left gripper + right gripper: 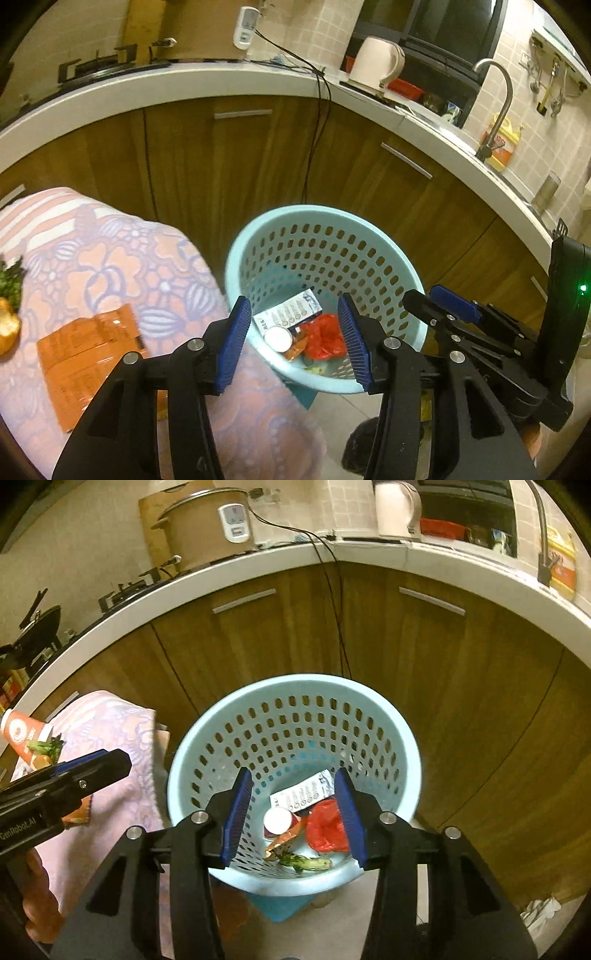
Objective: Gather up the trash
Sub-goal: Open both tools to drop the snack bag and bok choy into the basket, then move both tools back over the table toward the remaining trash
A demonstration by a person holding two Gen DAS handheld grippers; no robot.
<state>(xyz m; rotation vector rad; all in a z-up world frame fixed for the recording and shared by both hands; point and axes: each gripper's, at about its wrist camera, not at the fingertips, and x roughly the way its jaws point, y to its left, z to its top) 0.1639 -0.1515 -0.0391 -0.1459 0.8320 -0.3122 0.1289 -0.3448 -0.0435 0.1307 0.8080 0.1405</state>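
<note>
Basket: pale blue, perforated, on the floor against the cabinets; holds a leaflet, red wrapper, can and vegetable stalk. Remaining trash: orange packet, flat on the patterned cloth, left of the basket, long axis running away from the viewer. Left tool: nearer the packet, wide open, empty, over the basket's near rim. Right tool: wide open, empty, pointing down into the basket.

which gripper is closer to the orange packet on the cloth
Left. The left hand-held gripper sits open just beside the orange packet, at the cloth's edge. The right hand-held gripper is open over the blue basket, farther off.
</note>
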